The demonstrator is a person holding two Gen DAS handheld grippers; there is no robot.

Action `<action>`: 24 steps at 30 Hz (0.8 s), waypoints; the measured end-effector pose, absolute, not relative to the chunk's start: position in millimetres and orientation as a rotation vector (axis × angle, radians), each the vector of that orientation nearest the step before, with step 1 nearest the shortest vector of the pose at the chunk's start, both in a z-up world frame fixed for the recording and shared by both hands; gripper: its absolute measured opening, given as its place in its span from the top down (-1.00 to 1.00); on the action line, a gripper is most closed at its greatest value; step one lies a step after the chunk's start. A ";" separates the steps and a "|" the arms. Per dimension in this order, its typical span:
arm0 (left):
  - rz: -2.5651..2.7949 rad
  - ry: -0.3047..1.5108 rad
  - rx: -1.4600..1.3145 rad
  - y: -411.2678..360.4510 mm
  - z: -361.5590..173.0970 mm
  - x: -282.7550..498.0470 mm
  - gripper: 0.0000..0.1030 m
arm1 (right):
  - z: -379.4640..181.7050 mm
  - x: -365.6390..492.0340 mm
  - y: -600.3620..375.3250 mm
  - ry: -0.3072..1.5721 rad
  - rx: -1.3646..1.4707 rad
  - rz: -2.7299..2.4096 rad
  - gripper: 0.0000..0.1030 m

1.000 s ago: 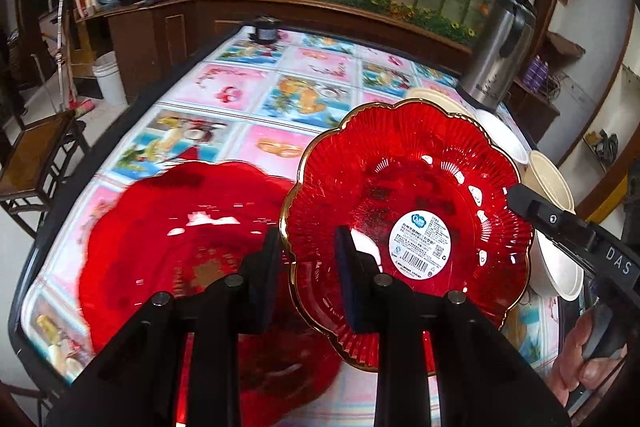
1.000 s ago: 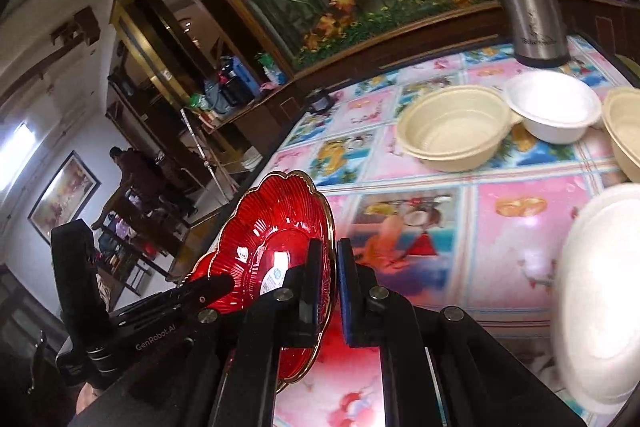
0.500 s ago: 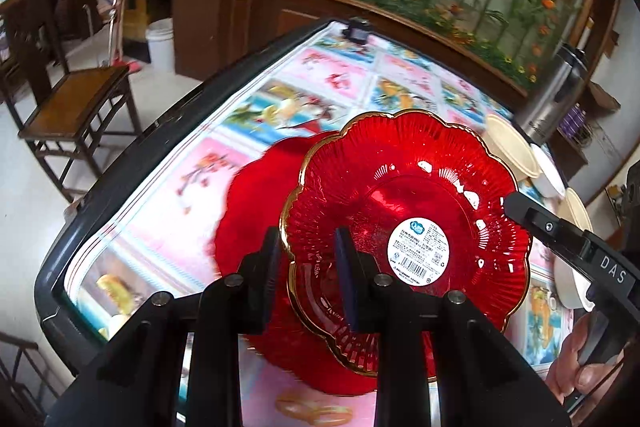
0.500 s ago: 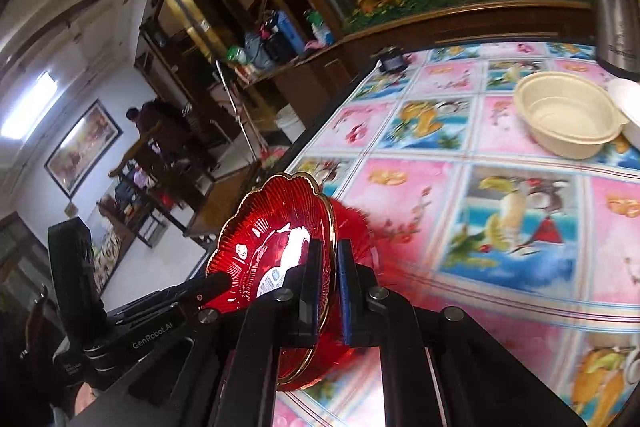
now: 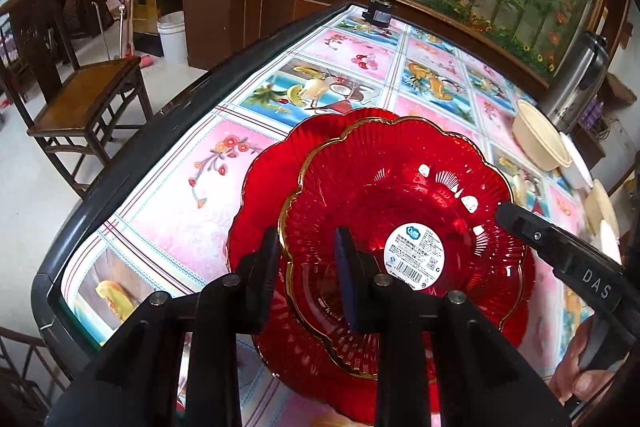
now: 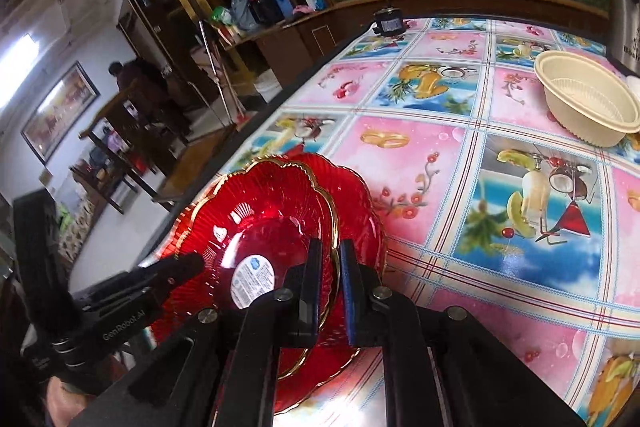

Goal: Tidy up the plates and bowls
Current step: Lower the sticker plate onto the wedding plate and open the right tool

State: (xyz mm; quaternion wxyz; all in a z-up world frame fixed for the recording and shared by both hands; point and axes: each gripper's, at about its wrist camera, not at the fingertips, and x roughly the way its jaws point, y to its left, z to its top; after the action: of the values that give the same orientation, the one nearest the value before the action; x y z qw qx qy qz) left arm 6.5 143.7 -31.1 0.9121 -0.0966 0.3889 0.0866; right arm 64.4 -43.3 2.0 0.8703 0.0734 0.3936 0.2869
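Observation:
I hold a red gold-rimmed plate [image 5: 408,195] from both sides over a second, plain red plate [image 5: 264,187] that lies near the table's left edge; I cannot tell whether the two touch. My left gripper [image 5: 308,259] is shut on the near rim. My right gripper [image 6: 330,267] has the opposite rim between its pads, and its jaws are starting to open. In the right wrist view, the held plate [image 6: 260,195], with its white label, covers most of the lower plate [image 6: 360,195]. The left gripper's fingertips [image 6: 188,263] reach in from the left.
A cream bowl [image 6: 588,103] stands far right, next to a steel flask [image 5: 576,79]. More pale bowls [image 5: 600,207] sit at the right edge. A small black device [image 5: 378,15] rests at the table's far end. Beyond the dark table rim [image 5: 160,115] stands a wooden chair [image 5: 80,87].
Both grippers carried the gold-rimmed plate left and down, from beside the plain red plate to above it. The plate now lies flatter.

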 end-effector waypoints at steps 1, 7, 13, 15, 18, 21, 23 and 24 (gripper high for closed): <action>0.182 0.799 -0.192 144.3 -31.1 6.4 0.53 | 0.8 63.7 -40.4 0.820 0.132 0.592 0.81; 0.209 0.791 -0.129 141.5 -32.1 6.1 0.53 | -3.4 59.0 -27.8 0.796 0.039 0.560 0.80; 0.214 0.789 -0.111 140.9 -32.3 5.8 0.48 | -4.3 54.3 -21.7 0.772 -0.021 0.536 0.77; 0.220 0.789 -0.099 140.0 -32.5 5.7 0.48 | -4.5 52.0 -18.8 0.761 -0.045 0.527 0.75; 0.226 0.788 -0.080 137.2 -33.2 6.4 0.45 | -4.7 49.3 -15.8 0.744 -0.070 0.517 0.74; 0.225 0.791 -0.071 135.1 -33.3 6.8 0.37 | -5.2 47.6 -14.3 0.730 -0.090 0.513 0.73; 0.228 0.794 -0.058 133.1 -33.8 7.4 0.30 | -5.1 45.8 -13.0 0.719 -0.111 0.509 0.73; 0.229 0.795 -0.053 131.9 -34.1 7.6 0.25 | -5.3 45.3 -12.2 0.716 -0.119 0.509 0.72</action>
State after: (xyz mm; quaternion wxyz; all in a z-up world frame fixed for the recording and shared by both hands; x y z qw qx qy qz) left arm 7.6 131.9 -34.1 0.9154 -0.0257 0.3862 0.1111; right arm 45.3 -12.2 -5.2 0.9034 -0.0576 0.3465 0.2461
